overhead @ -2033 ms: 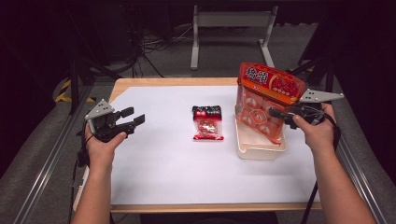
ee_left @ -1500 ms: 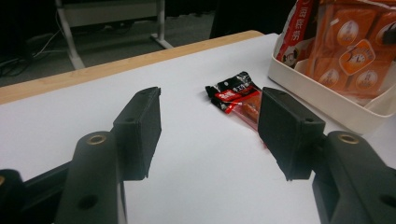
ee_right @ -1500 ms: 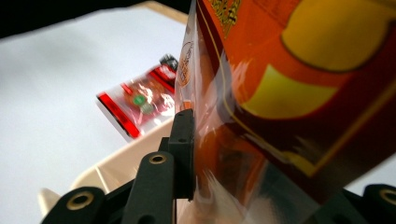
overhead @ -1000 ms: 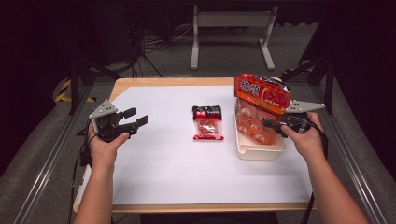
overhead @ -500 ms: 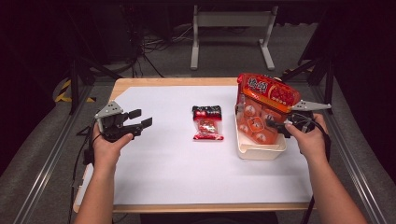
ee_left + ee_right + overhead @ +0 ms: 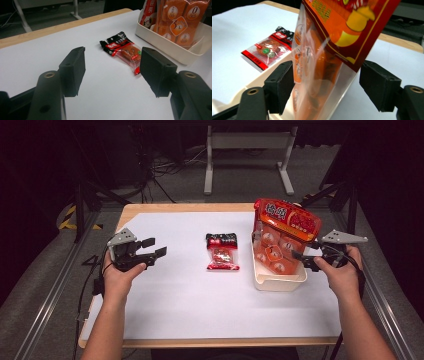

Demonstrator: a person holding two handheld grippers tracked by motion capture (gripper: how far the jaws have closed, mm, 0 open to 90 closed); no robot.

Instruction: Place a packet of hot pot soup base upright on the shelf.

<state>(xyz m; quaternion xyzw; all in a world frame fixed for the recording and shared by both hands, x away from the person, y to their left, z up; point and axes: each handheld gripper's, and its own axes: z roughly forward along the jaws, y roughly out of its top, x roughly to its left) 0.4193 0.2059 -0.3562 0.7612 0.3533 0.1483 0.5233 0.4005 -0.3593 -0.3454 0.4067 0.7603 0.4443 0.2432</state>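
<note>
The large orange snack bag (image 6: 282,242) stands upright in the white bin (image 6: 278,282) at the right of the tabletop (image 6: 175,305). The right gripper (image 6: 306,260) has just been opening; its jaws now stand wide on either side of the bag, the pads off it. The left gripper (image 6: 154,249) hovers open and empty, pointing toward the small red snack packet (image 6: 221,252) lying mid-table.

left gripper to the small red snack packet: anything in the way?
Nothing visible. The left gripper hangs open over bare white table cover, and the small red snack packet lies flat straight ahead between its jaws' line, apart from the white bin.
</note>
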